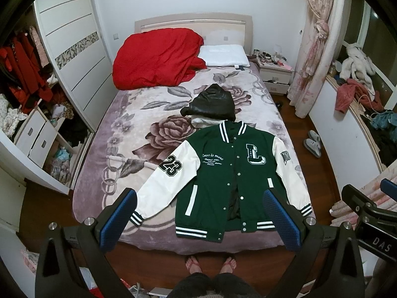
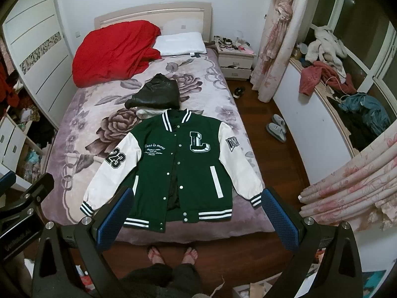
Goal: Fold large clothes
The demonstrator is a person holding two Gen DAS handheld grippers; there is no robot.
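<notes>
1. Both pairs of jaws stand wide apart and hold nothing: the left gripper and the right gripper hang in the air above the foot of the bed, clear of the cloth.
2. Laid flat and face up on the near half of the floral bedspread is the varsity jacket, green in the body with white sleeves spread out to either side, collar pointing toward the headboard and hem near the foot edge.
3. Its front is snapped near the collar and gapes open lower down, showing dark lining.
4. Just beyond the collar lies a black leather garment, folded, on top of something pale.
5. Farther up, a red quilt is heaped beside a white pillow.
6. Two feet in sandals stand on the wooden floor at the foot of the bed.
</notes>
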